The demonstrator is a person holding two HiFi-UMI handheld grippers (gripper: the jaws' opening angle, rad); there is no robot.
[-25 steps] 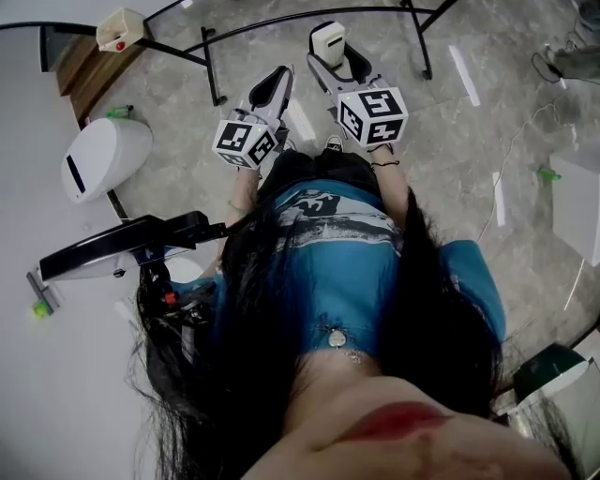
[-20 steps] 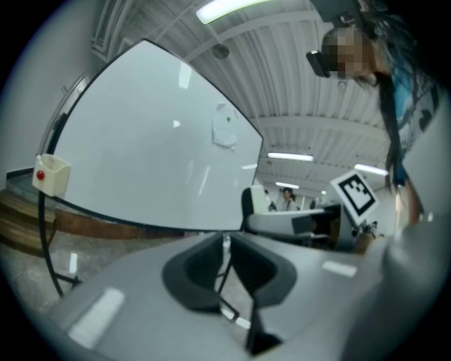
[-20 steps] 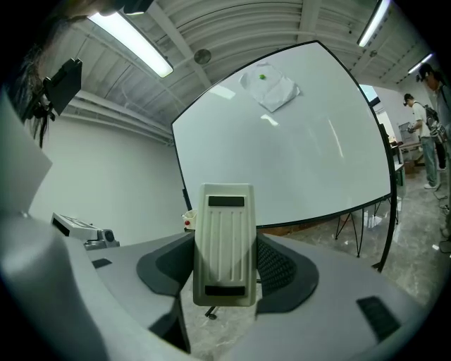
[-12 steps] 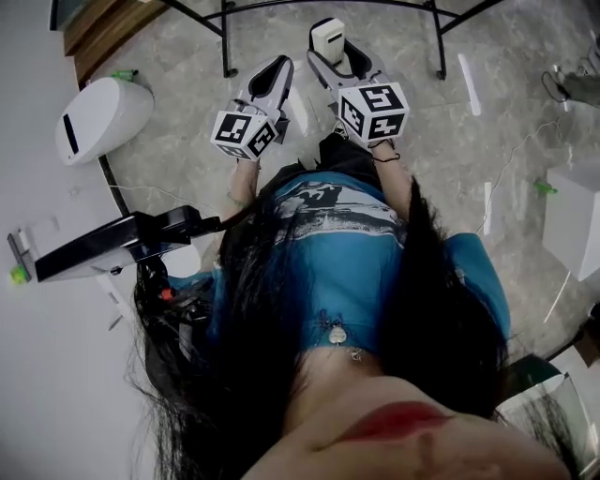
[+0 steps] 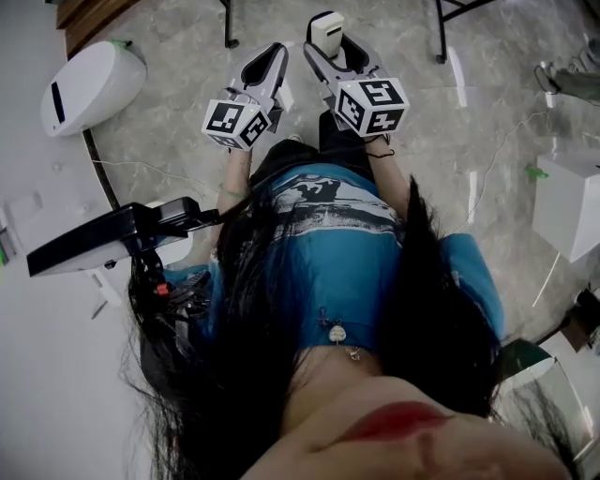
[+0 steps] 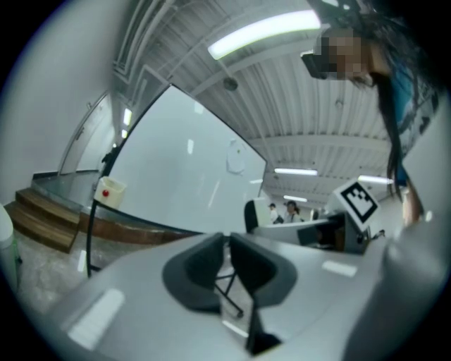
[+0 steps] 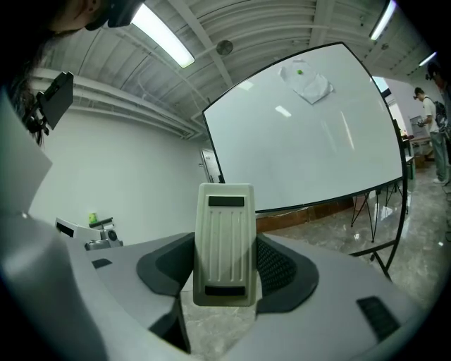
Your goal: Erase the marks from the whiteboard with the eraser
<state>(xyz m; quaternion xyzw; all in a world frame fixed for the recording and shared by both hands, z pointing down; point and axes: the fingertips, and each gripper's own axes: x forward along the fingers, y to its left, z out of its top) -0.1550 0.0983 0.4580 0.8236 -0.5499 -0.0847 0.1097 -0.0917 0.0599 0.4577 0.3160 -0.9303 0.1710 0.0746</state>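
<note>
The whiteboard [image 7: 310, 134] stands ahead on a black frame, and it also fills the middle of the left gripper view [image 6: 183, 176]. Near its top is a faint outlined mark [image 7: 308, 81] with a green dot. My right gripper [image 7: 224, 262] is shut on the cream ribbed eraser [image 7: 224, 240], which stands upright between the pads. In the head view the eraser [image 5: 327, 33] pokes out past the right gripper [image 5: 330, 49]. My left gripper [image 6: 227, 243] is shut with nothing in it, and it is held beside the right one [image 5: 272, 56]. Both grippers are well short of the board.
A white pod-shaped unit [image 5: 89, 80] lies on the floor at left. A black arm [image 5: 103, 239] juts out by my left side. A white box [image 5: 567, 202] and cables lie at right. Stand legs [image 5: 441, 28] show at the top. Wooden steps [image 6: 42, 218] run under the board.
The whole floor scene has slid up the head view; the board's stand bars have nearly left the top edge. Both grippers keep their pose and the eraser stays held.
</note>
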